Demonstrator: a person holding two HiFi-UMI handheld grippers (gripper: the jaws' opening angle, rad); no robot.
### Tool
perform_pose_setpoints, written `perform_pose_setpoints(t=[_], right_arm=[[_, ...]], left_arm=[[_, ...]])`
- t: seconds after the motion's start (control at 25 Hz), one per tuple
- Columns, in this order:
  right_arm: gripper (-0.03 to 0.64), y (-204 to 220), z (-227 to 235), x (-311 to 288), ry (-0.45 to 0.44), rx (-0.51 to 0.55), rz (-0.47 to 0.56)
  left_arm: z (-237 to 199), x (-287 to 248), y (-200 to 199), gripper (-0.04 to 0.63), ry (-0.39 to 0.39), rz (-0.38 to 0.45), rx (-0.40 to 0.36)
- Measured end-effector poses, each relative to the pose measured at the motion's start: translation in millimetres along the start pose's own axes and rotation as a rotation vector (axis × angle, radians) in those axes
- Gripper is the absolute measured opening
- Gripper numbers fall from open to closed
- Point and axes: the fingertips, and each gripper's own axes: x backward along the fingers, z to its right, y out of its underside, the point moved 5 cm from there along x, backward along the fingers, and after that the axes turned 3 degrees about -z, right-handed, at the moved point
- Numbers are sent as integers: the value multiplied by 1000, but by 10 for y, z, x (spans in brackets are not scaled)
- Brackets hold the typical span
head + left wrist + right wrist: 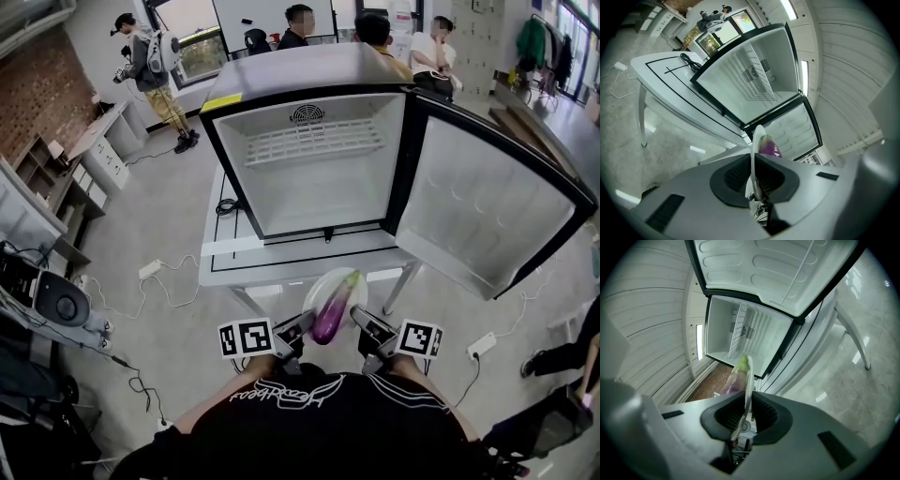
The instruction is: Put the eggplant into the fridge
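Observation:
A purple eggplant (335, 307) with a green stem end lies on a white plate (317, 285), held in the air in front of the open fridge (309, 150). My left gripper (298, 330) is shut on the plate's left rim and my right gripper (362, 328) is shut on its right rim. The left gripper view shows the plate (753, 152) edge-on between the jaws of the left gripper (753, 177), with the eggplant (768, 146) behind it. In the right gripper view the plate (748, 383) sits edge-on in the right gripper (744, 417), beside the eggplant (736, 376). The fridge interior holds one wire shelf (314, 142).
The fridge stands on a white table (230, 255), its door (487, 211) swung open to the right. A black cable (228, 206) lies on the table's left. Several people stand behind the fridge. Shelves and equipment line the left wall, and cables cross the floor.

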Motion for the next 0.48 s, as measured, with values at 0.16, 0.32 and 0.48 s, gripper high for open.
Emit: perform_pose_setpoints(t=[0.16,0.32,0.48], right_arm=[[44,-27,36,-47,33,22,-9],[44,-109,-5,-150,9,30,7],[44,-254,31,-203,36,40,21]], left_arm=[[-65,-2,-49,28,0,4,10],[-102,-54,-156,28,6,12,7],[-107,-166,-289,28,17,3,3]])
